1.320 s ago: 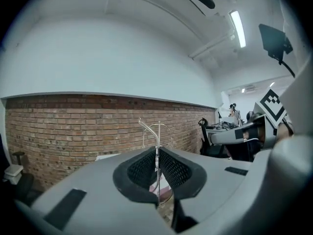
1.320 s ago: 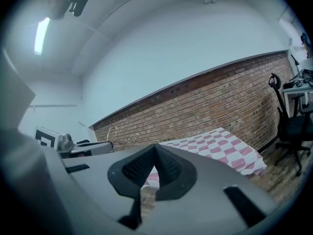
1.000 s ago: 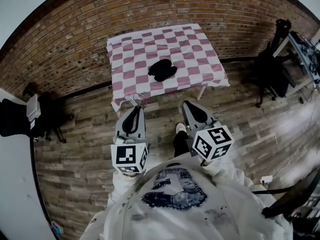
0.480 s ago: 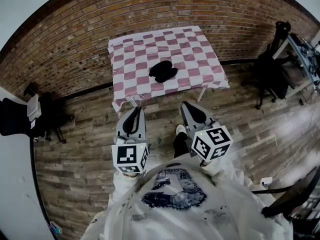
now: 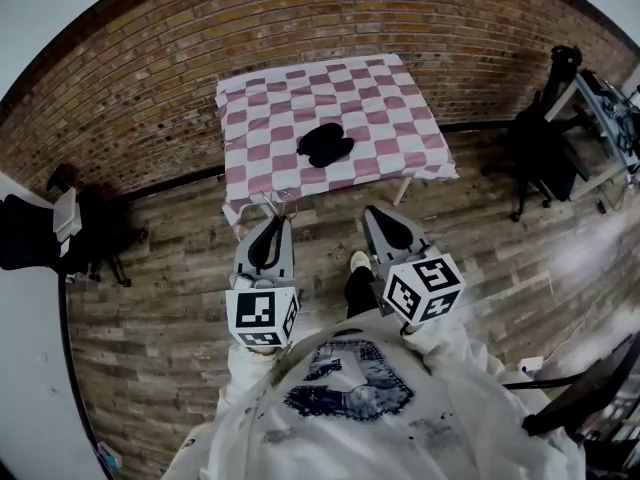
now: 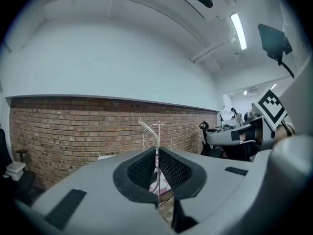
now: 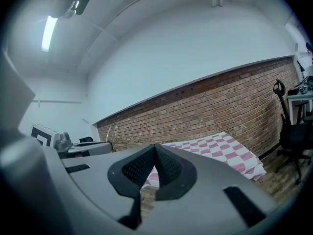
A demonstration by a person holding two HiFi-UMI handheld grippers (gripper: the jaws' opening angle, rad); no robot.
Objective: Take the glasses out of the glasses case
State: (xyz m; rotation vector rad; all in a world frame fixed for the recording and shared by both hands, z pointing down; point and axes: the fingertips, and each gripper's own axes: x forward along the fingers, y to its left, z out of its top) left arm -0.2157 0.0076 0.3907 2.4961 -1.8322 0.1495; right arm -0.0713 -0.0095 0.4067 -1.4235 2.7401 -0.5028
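A thin wire-framed pair of glasses is out of its box and clamped edge-on in the left hand-held gripper. The jaws are drawn almost together on the metal, and the frame stands upright past their tips.

The black glasses case lies open and well apart from the glasses, near the middle of a desk under a pink-and-white checked cloth. The person stands back from that desk on a wooden floor with both tools held near level.

The right hand-held gripper has its jaws closed together with nothing between them.

By the look of it the frame is very light, springy and easily bent, and the lenses, which cannot be made out clearly, would scratch or smudge. The safer hold is probably on the metal at the bridge or a temple arm, with gentle pressure, because smooth wire may pivot or slip in ribbed pads.

A brick wall runs behind the desk, and a dark office chair stands off to the right.
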